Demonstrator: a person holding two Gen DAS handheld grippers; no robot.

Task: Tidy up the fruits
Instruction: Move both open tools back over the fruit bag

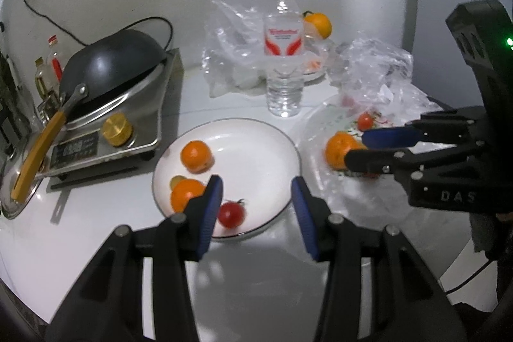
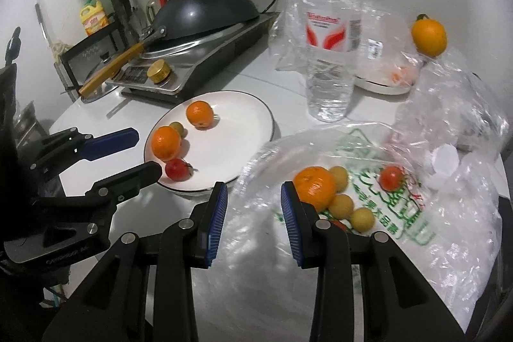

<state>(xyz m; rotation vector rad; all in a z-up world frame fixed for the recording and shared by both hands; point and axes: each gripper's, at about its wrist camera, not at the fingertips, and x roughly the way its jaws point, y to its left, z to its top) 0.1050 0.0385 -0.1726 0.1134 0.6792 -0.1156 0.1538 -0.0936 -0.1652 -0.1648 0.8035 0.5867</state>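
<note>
On the white plate sit two oranges, a small yellowish fruit and a red tomato. Right of it, a plastic bag carries another orange, a tomato and several small yellow fruits. Your left hand-held gripper hovers spread over the plate's near edge, holding nothing. Your right hand-held gripper is spread too, beside the bag's orange. A water bottle stands farther back on the surface.

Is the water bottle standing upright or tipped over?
Upright. The water bottle stands on its base on the counter, white cap on top.
</note>
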